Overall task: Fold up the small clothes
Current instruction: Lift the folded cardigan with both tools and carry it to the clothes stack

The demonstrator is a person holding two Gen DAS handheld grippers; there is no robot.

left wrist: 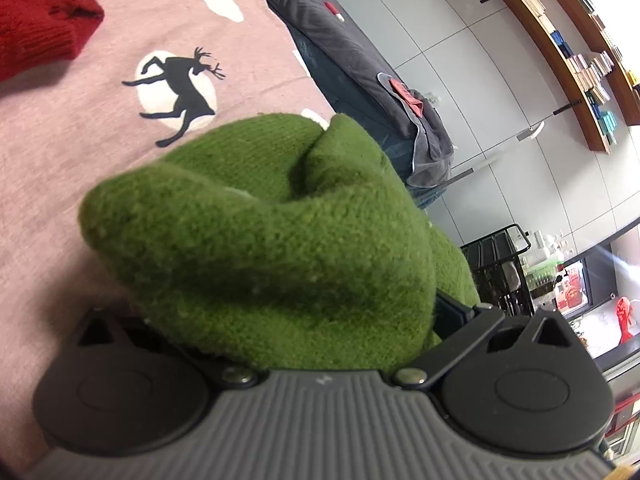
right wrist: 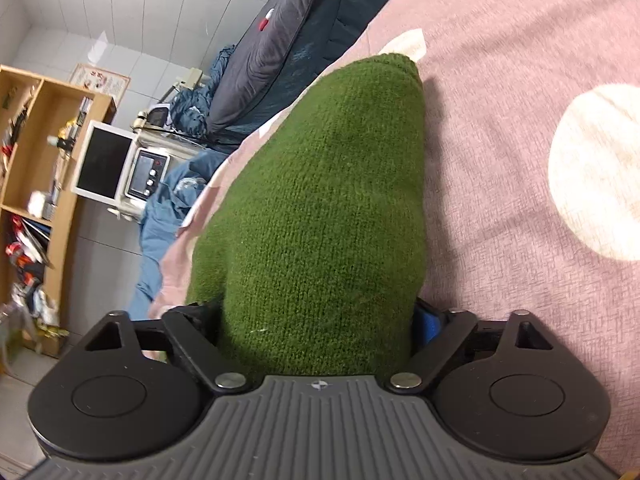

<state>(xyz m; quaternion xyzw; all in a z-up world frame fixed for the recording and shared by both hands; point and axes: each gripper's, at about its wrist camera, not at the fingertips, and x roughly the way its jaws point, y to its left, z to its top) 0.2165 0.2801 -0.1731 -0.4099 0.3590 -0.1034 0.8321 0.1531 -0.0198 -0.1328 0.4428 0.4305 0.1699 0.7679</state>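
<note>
— Two tongs, one garment: both of mine are clamped on the green knit piece (left wrist: 256, 240), one at each end.

— Where is it, exactly?

— Lifted just above the pink bedspread (left wrist: 80, 152), near the bed's edge. In my left tongs (left wrist: 296, 320) the wool bunches into a thick roll that hides the fingers, so I judge the grip from the cloth wedged between them. My right tongs (right wrist: 316, 328) pinch the other end, and the knit runs straight away from them, fairly smooth.

— Why hold it at both ends?

— So it hangs spread between my hands and I can lay it flat, I'd say. The left end is crumpled; it needs shaking out before any fold holds.

— And the red thing?

— A red knit garment (left wrist: 36, 12) lies farther up the bedspread, well apart, beyond the reindeer print (left wrist: 180, 88). Whether it is folded I cannot tell.

— Risk?

— Thick wool may slip, or fold lumpy.
</note>
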